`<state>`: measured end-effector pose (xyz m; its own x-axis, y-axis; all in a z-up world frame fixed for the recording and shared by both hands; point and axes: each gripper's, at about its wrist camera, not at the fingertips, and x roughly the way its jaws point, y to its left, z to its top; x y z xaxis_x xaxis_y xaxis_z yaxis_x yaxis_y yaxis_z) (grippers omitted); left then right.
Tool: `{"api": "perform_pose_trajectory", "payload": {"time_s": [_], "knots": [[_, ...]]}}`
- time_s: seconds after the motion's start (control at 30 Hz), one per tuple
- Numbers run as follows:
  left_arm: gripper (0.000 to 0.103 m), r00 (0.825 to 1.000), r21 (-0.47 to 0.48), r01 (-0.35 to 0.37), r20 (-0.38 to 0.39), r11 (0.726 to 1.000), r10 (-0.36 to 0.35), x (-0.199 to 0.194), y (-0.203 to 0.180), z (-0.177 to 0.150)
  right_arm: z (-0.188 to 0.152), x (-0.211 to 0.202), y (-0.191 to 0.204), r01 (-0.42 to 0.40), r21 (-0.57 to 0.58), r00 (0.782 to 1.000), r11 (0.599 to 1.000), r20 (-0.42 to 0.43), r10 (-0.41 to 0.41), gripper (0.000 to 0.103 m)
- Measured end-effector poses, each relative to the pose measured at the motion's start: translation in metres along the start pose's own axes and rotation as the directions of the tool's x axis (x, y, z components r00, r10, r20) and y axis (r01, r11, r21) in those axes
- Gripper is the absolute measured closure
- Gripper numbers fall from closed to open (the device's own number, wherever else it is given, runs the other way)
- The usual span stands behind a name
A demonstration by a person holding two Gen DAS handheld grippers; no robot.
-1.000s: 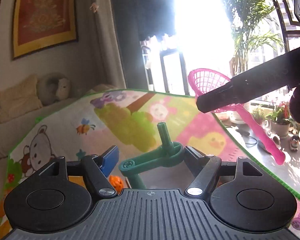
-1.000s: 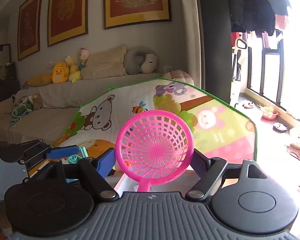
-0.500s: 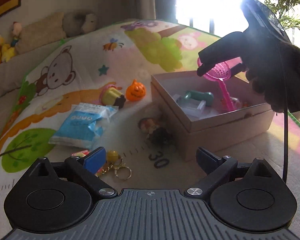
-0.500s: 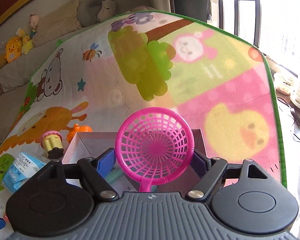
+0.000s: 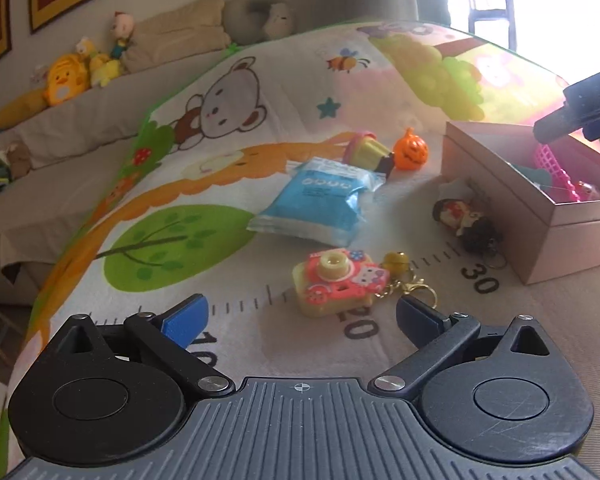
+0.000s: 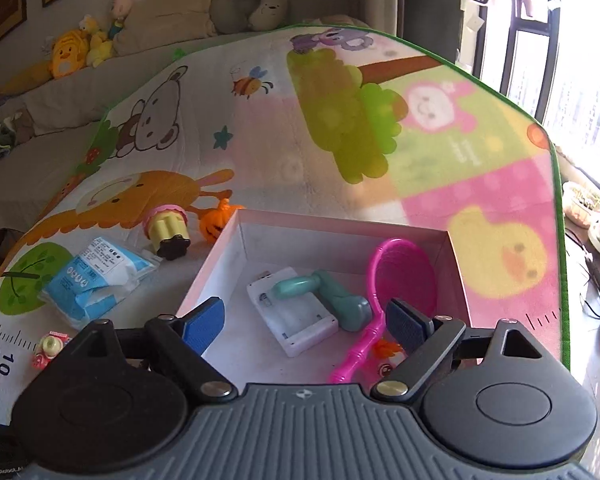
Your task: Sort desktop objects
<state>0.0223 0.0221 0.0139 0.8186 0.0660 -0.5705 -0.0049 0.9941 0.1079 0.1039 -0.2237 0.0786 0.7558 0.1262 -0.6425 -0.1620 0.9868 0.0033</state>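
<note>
Right wrist view: box (image 6: 236, 224) held pink net (image 6: 404, 268), teal toy (image 6: 332, 292), white case (image 6: 296, 320); camera keychain (image 5: 336, 284), blue packet (image 5: 320, 204), pumpkin (image 5: 410, 154) remained on play mat (image 5: 260, 120); both jaws spreading, empty.

Glossy pink plastic strainer (image 6: 404, 276); matt cardboard box (image 6: 340, 228); crinkly plastic packet (image 5: 320, 200)

- Our left gripper (image 5: 300, 322): grey ribbed housing with a small crosshair mark at its front edge; two black round discs; black linkage arms fixed with silver screws.
- Its fingers (image 5: 184, 317): bright blue pad on one, darker navy on the other.
- Our right gripper (image 6: 306, 320): the same build, with faint scratches on one disc and white lettering at the lower left corner.
</note>
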Motion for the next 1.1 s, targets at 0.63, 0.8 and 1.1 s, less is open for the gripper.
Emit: {"api": "perform_pose_trajectory", "payload": {"time_s": [0.63,0.8,1.1], "knots": [[0.000,0.998,-0.219,-0.032,-0.065,0.975,0.018,0.005,0.067,-0.014,-0.029,0.064,0.163,-0.047,-0.361,0.996,0.931,-0.082,0.018,0.049],[0.000,0.997,-0.244,-0.008,-0.071,0.970,-0.009,0.008,0.071,-0.014,-0.032,0.077,0.163,-0.035,-0.345,0.996,0.938,-0.086,0.006,0.053],[0.000,0.998,-0.269,-0.002,-0.060,0.963,-0.015,0.006,0.074,-0.016,-0.041,0.065,0.153,-0.161,-0.203,0.980,0.966,-0.147,0.133,0.054]]}}
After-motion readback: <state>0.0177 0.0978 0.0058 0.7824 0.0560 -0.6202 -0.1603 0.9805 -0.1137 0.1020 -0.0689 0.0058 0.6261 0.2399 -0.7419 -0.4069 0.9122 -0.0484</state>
